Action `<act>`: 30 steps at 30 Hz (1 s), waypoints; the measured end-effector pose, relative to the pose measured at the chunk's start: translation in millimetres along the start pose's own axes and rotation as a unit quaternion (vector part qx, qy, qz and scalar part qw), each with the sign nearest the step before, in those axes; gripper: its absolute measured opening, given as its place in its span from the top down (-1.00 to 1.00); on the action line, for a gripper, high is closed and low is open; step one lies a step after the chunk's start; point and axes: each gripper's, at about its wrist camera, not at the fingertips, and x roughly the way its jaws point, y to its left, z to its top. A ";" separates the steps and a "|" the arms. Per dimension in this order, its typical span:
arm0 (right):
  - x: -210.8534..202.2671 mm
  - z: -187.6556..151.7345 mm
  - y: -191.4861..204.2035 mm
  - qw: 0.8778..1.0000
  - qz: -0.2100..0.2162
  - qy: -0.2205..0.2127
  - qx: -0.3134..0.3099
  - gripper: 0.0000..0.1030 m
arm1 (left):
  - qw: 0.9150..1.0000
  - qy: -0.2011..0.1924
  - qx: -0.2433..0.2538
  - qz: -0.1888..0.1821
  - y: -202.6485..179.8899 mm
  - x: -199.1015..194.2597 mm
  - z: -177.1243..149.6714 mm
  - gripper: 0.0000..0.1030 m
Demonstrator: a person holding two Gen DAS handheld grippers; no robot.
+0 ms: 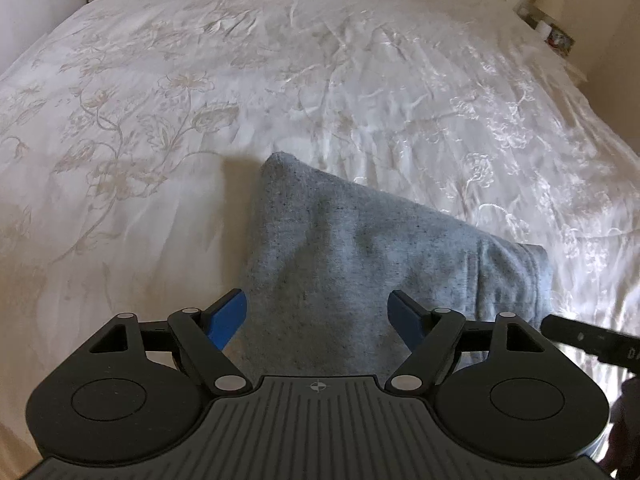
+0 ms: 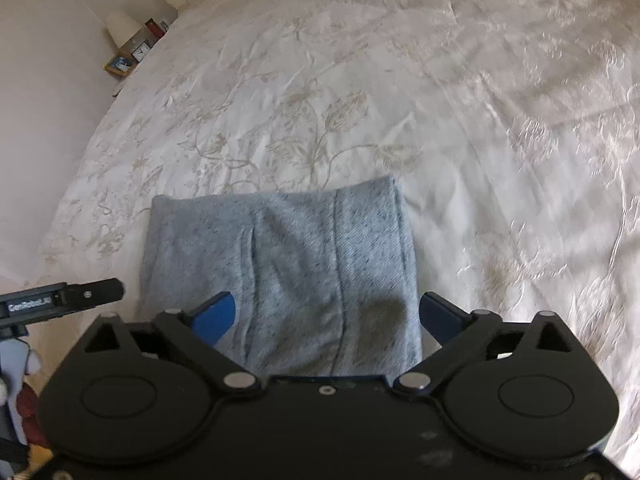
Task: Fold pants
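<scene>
A: Pants (image 1: 360, 264) – grey, speckled knit, folded into a thick pad, lying on the bed (image 1: 200, 100) right under both grippers.

B: Jaws?

A: Left gripper (image 1: 316, 318) apart, blue pads either side of the cloth, not pressing it. Right gripper (image 2: 326, 318) spread wide, cloth btwn the pads, no pinch either.

B: Surface?

A: Cream bedspread w/ pale flower & vine stitching, shiny, lightly creased. Fills most of both views.

B: How do the pants look?

A: Right-wrist view: seam line runs down the top layer, far edge fairly straight, corners rounded. Left-wrist view: far corner sticks up a bit, stacked layers show at the right edge.

B: Further back?

A: Pale walls. Nightstand w/ lamp (image 2: 122, 26), small clock (image 2: 140, 53), framed pic (image 2: 120, 65) on one side; shelf w/ small items (image 1: 554, 34) on the other.
</scene>
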 end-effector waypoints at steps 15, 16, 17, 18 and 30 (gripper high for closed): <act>70.1 1.7 -18.3 0.997 0.015 0.078 0.011 -1.00 | 0.996 0.088 0.007 -0.033 23.3 80.0 -16.1 -0.99; 73.5 2.8 -18.4 0.997 0.019 0.078 0.012 -1.00 | 0.995 0.092 0.002 -0.037 25.6 84.1 -15.0 -1.00; 76.2 3.9 -18.7 0.997 0.023 0.078 0.013 -1.00 | 0.995 0.093 -0.001 -0.043 26.9 88.0 -13.1 -1.00; 78.8 5.4 -18.7 0.996 0.026 0.079 0.016 -1.00 | 0.995 0.093 -0.001 -0.047 28.5 91.3 -11.3 -1.00; 89.3 24.8 -11.8 0.994 0.030 0.100 0.028 -0.41 | 0.995 0.087 -0.016 -0.049 24.1 95.5 -2.9 -0.79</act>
